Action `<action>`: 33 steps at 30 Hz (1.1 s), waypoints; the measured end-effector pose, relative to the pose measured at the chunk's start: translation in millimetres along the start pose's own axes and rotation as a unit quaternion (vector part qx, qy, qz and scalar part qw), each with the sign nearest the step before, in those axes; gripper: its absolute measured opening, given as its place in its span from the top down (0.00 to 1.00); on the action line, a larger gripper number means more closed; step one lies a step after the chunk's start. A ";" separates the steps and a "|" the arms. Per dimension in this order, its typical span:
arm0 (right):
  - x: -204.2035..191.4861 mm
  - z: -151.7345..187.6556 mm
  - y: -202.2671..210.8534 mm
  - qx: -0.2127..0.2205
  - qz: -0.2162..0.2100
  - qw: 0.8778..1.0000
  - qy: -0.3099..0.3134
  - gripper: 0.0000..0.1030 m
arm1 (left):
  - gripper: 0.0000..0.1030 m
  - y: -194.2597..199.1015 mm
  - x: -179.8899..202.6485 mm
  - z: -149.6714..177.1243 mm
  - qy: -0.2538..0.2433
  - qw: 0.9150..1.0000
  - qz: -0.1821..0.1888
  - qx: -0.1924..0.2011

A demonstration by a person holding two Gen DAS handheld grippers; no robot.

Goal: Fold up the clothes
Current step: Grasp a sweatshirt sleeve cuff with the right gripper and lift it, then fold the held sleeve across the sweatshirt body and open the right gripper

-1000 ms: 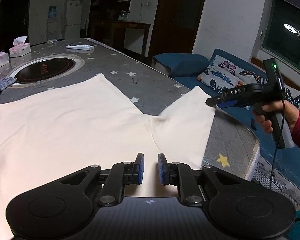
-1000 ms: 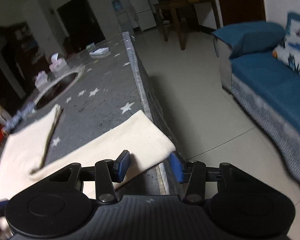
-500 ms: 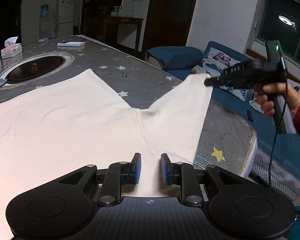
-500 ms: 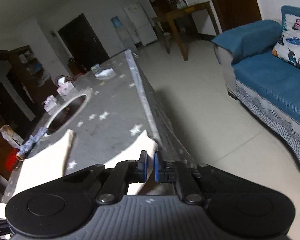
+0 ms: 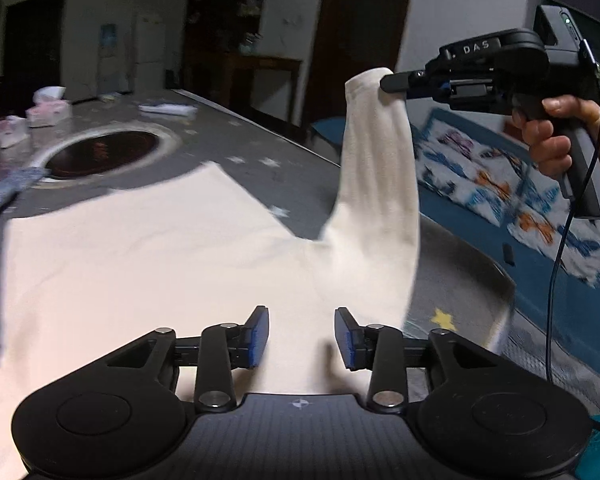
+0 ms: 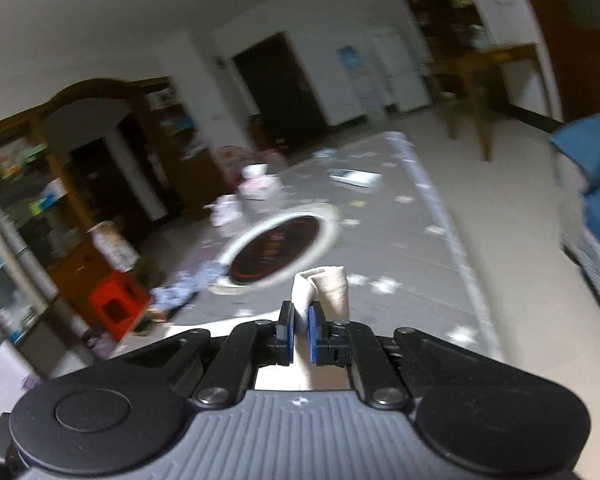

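A cream long-sleeved garment lies spread on the grey star-patterned table. Its right sleeve is lifted high off the table, pinched at the cuff by my right gripper, which a hand holds. In the right wrist view that gripper is shut on the cuff, which sticks up between the blue pads. My left gripper hovers open just above the garment's near edge by the sleeve's base, with nothing between its fingers.
A round dark inset sits in the table beyond the garment. Tissue packs, a flat white item and a blue patterned cloth lie at the far side. A blue sofa stands past the table's right edge.
My right gripper shut on the sleeve cuff, then raised it high and swung it back over the table. My left gripper's fingers have spread wider apart.
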State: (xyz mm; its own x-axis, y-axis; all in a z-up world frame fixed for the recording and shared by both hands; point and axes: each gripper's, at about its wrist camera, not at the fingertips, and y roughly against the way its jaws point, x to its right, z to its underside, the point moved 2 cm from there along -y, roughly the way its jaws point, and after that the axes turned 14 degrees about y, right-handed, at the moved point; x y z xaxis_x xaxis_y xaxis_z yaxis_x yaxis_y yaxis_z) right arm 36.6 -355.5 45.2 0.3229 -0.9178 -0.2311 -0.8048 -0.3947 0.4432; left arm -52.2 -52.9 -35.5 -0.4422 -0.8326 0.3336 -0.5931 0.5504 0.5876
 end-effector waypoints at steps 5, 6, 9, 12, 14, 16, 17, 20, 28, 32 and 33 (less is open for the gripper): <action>-52.0 -19.8 -41.3 -0.007 -0.052 0.998 0.032 0.94 | 0.61 28.0 -29.2 3.7 0.034 0.999 -0.033 0.025; -63.7 -20.4 -50.5 -0.011 -0.063 0.997 0.038 0.94 | 0.61 33.4 -35.1 4.8 0.041 0.998 -0.040 0.030; -97.8 -16.5 -74.0 -0.030 -0.095 0.993 0.064 0.94 | 0.61 49.6 -52.7 8.0 0.062 0.995 -0.060 0.043; -130.1 -2.5 -90.3 -0.059 -0.128 0.985 0.101 0.94 | 0.60 65.9 -70.4 11.2 0.084 0.992 -0.080 0.056; -151.7 6.9 -101.0 -0.078 -0.149 0.978 0.125 0.94 | 0.60 76.8 -82.1 13.4 0.098 0.989 -0.094 0.065; -173.1 16.3 -111.7 -0.097 -0.170 0.969 0.149 0.94 | 0.60 87.7 -93.9 15.6 0.112 0.985 -0.107 0.074; -183.8 21.1 -117.0 -0.106 -0.180 0.965 0.161 0.94 | 0.60 91.6 -98.6 17.0 0.119 0.984 -0.111 0.077; -215.3 35.1 -132.5 -0.134 -0.211 0.948 0.195 0.91 | 0.60 97.6 -108.3 19.3 0.135 0.980 -0.120 0.085; -205.8 44.7 -113.1 -0.151 -0.223 0.935 0.230 0.79 | 0.60 95.9 -110.5 18.6 0.132 0.980 -0.121 0.084; -175.5 60.9 -97.9 -0.191 -0.187 0.927 0.263 0.79 | 0.60 89.9 -110.6 17.3 0.133 0.979 -0.128 0.088; -168.6 68.6 -94.7 -0.202 -0.177 0.925 0.269 0.79 | 0.60 90.4 -113.5 18.0 0.139 0.977 -0.136 0.092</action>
State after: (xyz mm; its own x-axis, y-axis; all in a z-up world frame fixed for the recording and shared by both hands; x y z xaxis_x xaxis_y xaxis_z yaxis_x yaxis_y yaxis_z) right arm 24.3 -160.4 -17.2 0.8198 -0.5727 -0.0078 -0.3836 -0.5590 0.7351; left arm -67.8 92.5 -33.6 -0.0662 -0.9199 0.3864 -0.7849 0.2871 0.5490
